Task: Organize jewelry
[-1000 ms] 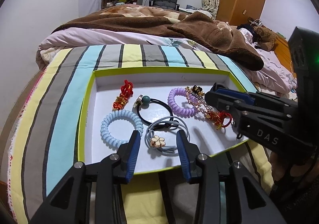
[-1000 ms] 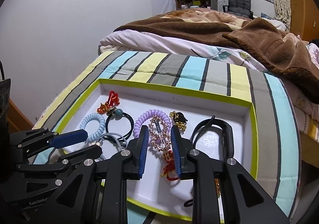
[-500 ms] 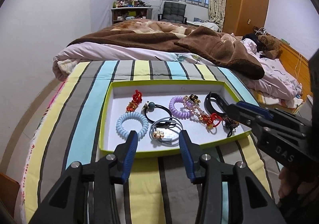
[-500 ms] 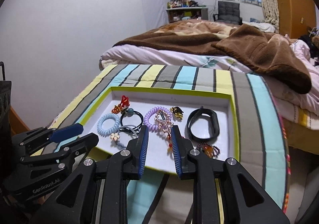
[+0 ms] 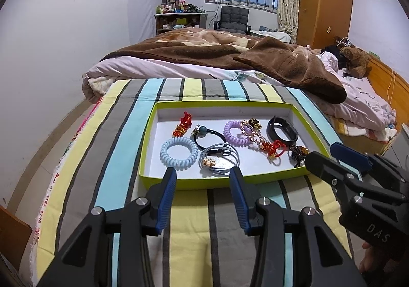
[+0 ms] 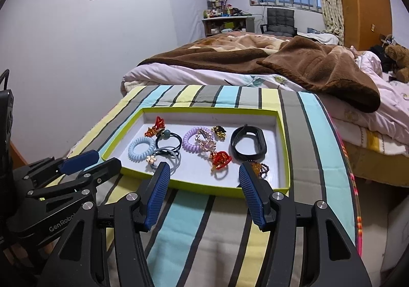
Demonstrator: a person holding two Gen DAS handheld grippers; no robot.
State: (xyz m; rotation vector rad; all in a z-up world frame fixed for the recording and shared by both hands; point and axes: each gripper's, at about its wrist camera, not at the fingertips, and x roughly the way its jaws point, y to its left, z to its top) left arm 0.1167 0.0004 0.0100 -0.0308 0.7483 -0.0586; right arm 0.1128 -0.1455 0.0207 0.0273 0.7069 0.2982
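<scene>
A shallow lime-edged white tray (image 5: 163, 181) (image 6: 283, 149) lies on the striped cloth. It holds a light blue coil tie (image 5: 179, 151) (image 6: 139, 149), a purple coil tie (image 5: 235, 133) (image 6: 191, 142), a black elastic (image 5: 208, 137), a grey flower tie (image 5: 219, 159) (image 6: 166, 158), red knot charms (image 5: 184, 124) (image 6: 220, 159), a gold clip (image 5: 253, 133), a black band (image 5: 282, 131) (image 6: 248, 144) and a beaded bracelet (image 5: 297, 151). My left gripper (image 5: 202, 177) is open and empty at the tray's near edge. My right gripper (image 6: 203, 173) is open and empty at the near edge too.
The striped cloth (image 5: 115, 149) covers a low surface at the foot of a bed with a brown blanket (image 5: 230, 54). A teddy bear (image 5: 355, 60) lies at the far right. The right gripper's body (image 5: 358, 184) shows beside the tray's right corner.
Both grippers have pulled back from over the tray to its near edge. The right gripper's jaws have opened wide from nearly closed. The gold clip and red charm stay in the tray.
</scene>
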